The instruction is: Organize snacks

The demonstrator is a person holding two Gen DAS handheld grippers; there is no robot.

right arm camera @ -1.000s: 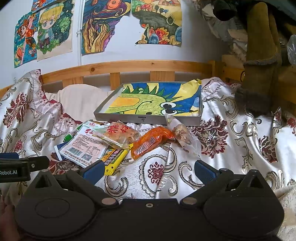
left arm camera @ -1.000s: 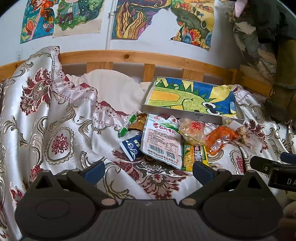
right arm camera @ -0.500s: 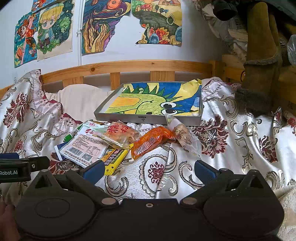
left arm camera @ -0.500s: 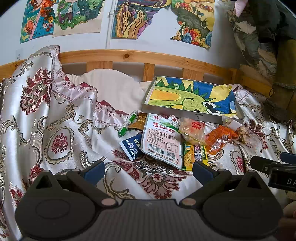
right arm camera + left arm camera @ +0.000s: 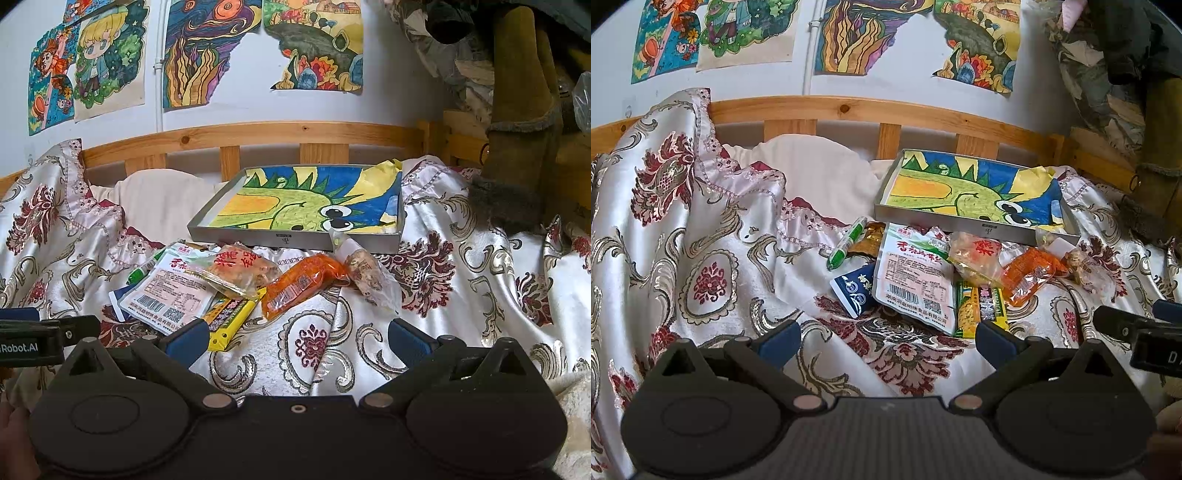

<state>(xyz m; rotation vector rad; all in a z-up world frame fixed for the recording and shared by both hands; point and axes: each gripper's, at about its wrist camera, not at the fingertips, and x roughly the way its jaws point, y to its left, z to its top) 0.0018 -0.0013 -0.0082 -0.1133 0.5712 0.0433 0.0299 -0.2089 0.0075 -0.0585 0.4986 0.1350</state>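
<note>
Several snack packets lie in a heap on the patterned bedspread. In the left wrist view: a white packet [image 5: 916, 280], a green tube [image 5: 847, 243], a blue sachet [image 5: 855, 288], a clear bag with red print [image 5: 975, 254], an orange packet [image 5: 1030, 275] and a yellow bar [image 5: 979, 306]. A grey tray [image 5: 982, 232] lined with a dragon drawing sits just behind them. My left gripper [image 5: 886, 338] is open and empty, short of the heap. My right gripper [image 5: 295, 338] is open and empty, near the orange packet [image 5: 301, 282] and the yellow bar [image 5: 231, 321].
A wooden bed rail [image 5: 849, 109] and a wall with drawings stand behind the tray [image 5: 295, 240]. A white pillow [image 5: 816, 173] lies at the back left. A clear bag of nuts [image 5: 365, 275] lies by the tray's front edge. Hanging clothes [image 5: 524, 110] crowd the right.
</note>
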